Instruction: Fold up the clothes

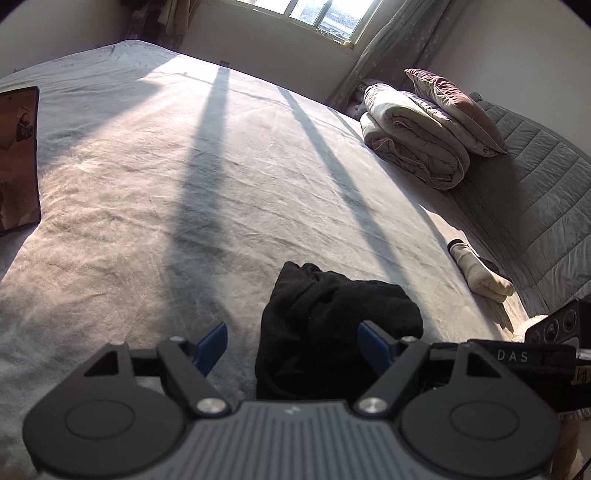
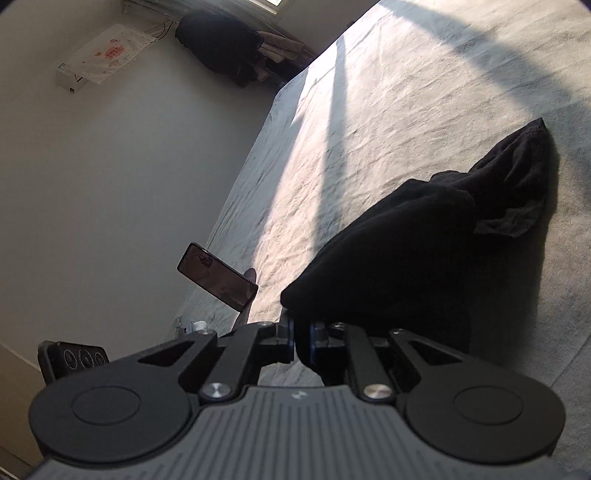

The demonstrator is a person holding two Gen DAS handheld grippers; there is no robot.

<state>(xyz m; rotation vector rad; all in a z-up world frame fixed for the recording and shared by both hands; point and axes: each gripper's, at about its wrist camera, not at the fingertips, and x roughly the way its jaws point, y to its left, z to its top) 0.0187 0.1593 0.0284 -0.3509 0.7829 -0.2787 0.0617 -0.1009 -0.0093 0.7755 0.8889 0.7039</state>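
On the grey bed sheet (image 1: 147, 184) we count one black garment (image 1: 332, 325), crumpled, near the bed's front edge, and one pale sock (image 1: 480, 273) lying to its right, well apart from it. One folded duvet (image 1: 413, 140) sits at the far right with one pink pillow (image 1: 454, 107) on top. One phone (image 1: 18, 158) stands at the left edge of the bed, screen lit.

Our left gripper (image 1: 291, 343) hovers released, its blue fingers (image 1: 212, 347) spread wide on either side of the garment's near end, not touching it. Our right gripper (image 2: 301, 332) is clenched on the black garment (image 2: 406, 251), lifting one end while the far corner rests on the sheet.

The only legible writing is "DAS" on a dark strap at the right of the left wrist view.

Broad bare sheet stretches beyond the garment to the far edge under the window (image 1: 314, 14).
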